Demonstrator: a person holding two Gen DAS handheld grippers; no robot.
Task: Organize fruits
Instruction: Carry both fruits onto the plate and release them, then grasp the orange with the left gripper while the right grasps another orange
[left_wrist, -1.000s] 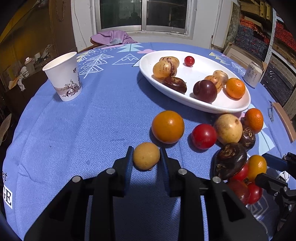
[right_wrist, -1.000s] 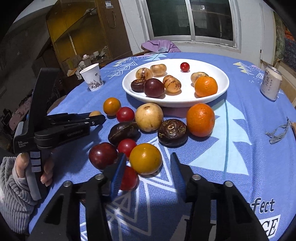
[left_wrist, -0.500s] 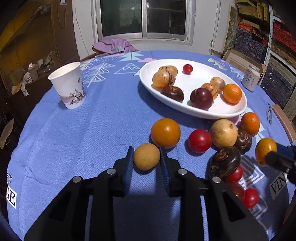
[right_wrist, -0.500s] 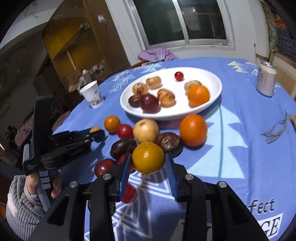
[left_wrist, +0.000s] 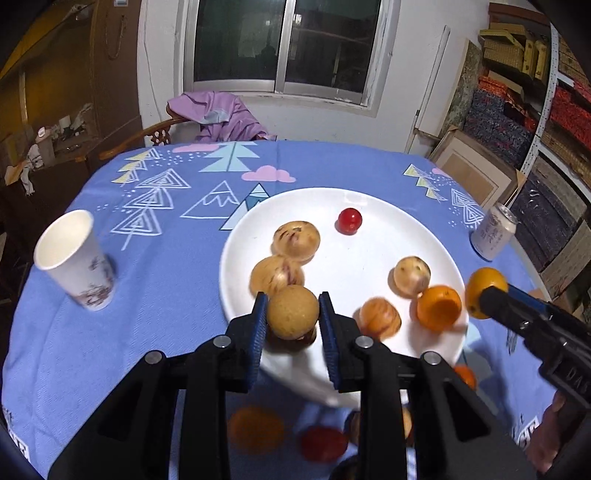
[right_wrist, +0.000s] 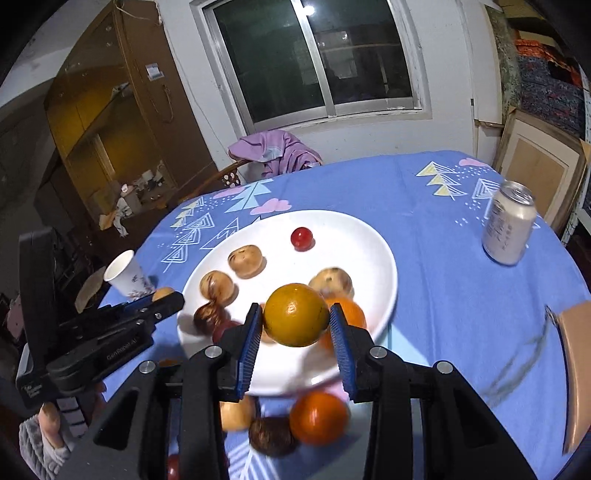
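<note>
Blue-padded fingers (left_wrist: 258, 328) of the left gripper (left_wrist: 292, 325) clamped a tan fruit (left_wrist: 292, 312); the right gripper (right_wrist: 295, 334) pinched a yellow-orange fruit (right_wrist: 295, 319) above the white plate (right_wrist: 380, 258).

plate (left_wrist: 369, 199) 1 — cup (left_wrist: 74, 258) 1 — can (left_wrist: 493, 236) 1 (upright)

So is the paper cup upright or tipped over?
Upright: the paper cup stands on its base on the tablecloth, open mouth upward.
</note>
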